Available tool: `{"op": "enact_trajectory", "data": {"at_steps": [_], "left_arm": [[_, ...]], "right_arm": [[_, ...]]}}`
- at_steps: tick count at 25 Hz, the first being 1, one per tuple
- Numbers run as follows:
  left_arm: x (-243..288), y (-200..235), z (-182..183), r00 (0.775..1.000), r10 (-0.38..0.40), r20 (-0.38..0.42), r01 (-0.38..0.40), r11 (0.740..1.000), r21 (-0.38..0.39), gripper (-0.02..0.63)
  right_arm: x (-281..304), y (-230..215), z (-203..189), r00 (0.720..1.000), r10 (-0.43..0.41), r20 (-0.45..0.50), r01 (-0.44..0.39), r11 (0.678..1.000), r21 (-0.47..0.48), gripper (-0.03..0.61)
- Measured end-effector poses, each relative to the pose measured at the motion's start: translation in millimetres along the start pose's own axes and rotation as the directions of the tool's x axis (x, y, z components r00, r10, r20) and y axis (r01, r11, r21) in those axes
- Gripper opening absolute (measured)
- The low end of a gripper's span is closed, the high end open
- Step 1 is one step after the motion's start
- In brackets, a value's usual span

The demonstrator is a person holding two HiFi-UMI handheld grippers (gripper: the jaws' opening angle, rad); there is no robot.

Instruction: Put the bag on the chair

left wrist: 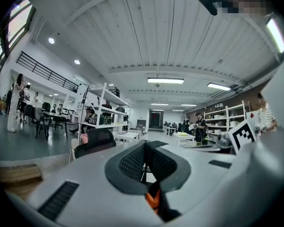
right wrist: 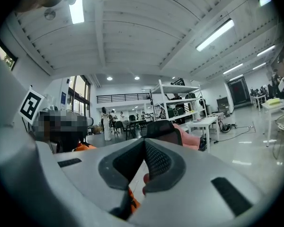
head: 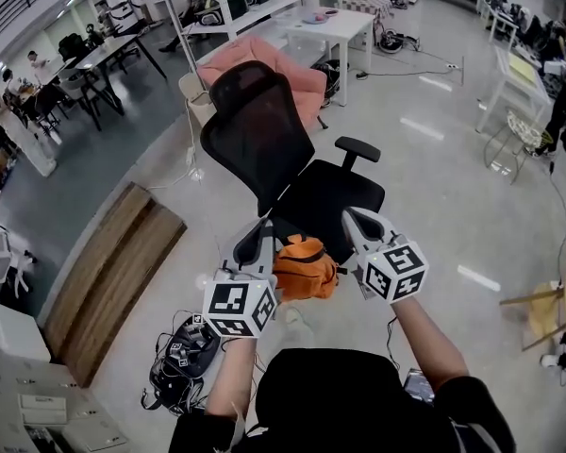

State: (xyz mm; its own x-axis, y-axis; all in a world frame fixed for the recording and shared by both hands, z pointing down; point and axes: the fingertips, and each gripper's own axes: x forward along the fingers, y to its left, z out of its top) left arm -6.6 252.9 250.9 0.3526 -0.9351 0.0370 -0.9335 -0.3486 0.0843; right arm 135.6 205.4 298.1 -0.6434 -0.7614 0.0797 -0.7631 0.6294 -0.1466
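Partly hidden, orange fabric bag (head: 305, 265) hung pinched in closed jaws of left gripper (head: 260, 234) and right gripper (head: 357, 223), at black mesh office chair (head: 259, 130) seat's front edge.

The room is lit brightly by long ceiling lights (left wrist: 165, 80). White glare is thrown onto the shiny floor (head: 424, 128). Only soft shadows are seen. Lines are bent near the edges, and the corners of both gripper views are left black. The left gripper (left wrist: 145, 148) and right gripper (right wrist: 144, 145) are blurred up close; the orange bag (head: 305, 267) is shown sharply.
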Motion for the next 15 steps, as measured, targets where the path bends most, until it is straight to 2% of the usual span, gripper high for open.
{"op": "enact_trajectory", "data": {"at_steps": [15], "left_arm": [[104.9, 110.8, 12.7, 0.995, -0.076, -0.064, 0.074, 0.997, -0.022, 0.006]], "right_arm": [[153.5, -28.1, 9.4, 0.997, -0.039, -0.064, 0.041, 0.998, 0.038, -0.002]]}}
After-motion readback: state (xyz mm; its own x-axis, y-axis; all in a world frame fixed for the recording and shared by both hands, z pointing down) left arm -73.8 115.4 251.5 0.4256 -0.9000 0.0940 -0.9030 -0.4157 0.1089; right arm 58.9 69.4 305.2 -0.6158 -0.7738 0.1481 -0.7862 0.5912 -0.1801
